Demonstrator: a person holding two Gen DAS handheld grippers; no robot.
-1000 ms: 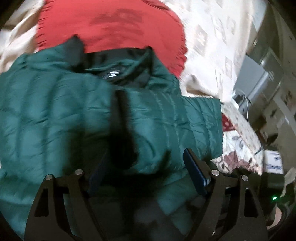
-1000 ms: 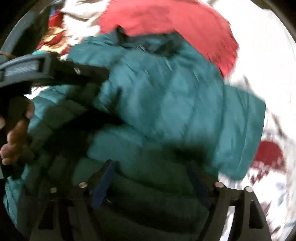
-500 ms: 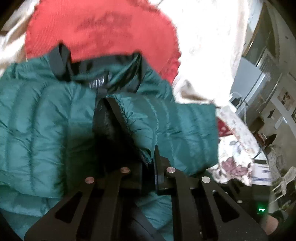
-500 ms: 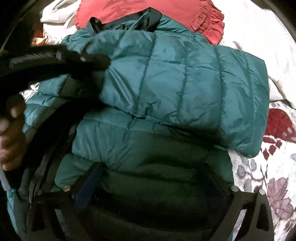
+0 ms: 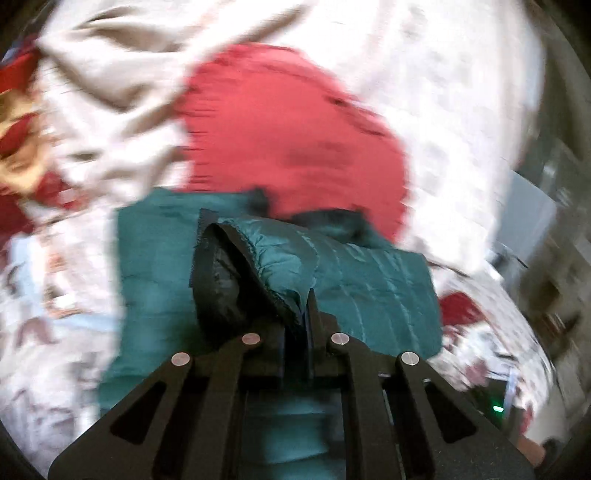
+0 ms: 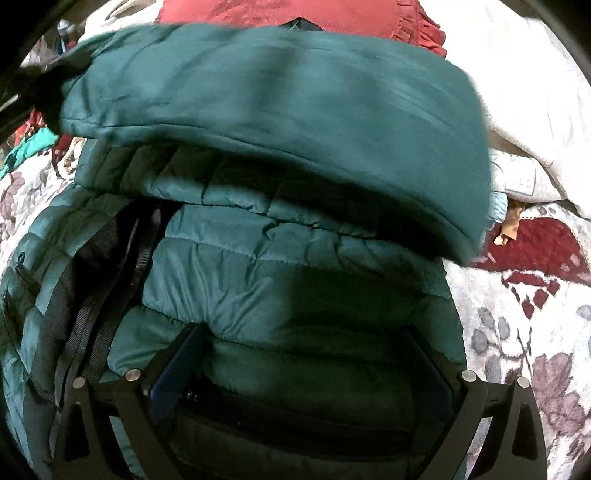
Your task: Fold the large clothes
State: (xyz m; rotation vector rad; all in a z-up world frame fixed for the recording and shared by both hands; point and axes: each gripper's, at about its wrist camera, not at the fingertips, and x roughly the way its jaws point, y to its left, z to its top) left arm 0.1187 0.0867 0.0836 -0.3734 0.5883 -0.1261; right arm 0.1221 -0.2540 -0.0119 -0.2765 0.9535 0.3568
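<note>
1. Left hand-held gripper [image 5: 301, 325]: jaws closed tight on the jacket's [image 5: 365, 291] black-lined edge, which stands lifted at 12 o'clock.
2. Jacket [image 6: 258, 280]: green, quilted, on the bed [image 6: 524, 332]; its folded sleeve runs from 9 to 3 o'clock.
3. Right hand-held gripper [image 6: 299, 369]: jaws spread wide over the hem, pinching nothing.
4. Free bed lies at 3 o'clock; red cushion [image 5: 295, 136] crowds 12 o'clock.

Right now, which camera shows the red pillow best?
The left wrist view: the red pillow fills the middle of the picture, though blurred, behind the green jacket that the left gripper pinches. The right wrist view shows only its frilly edge above the jacket.
</note>
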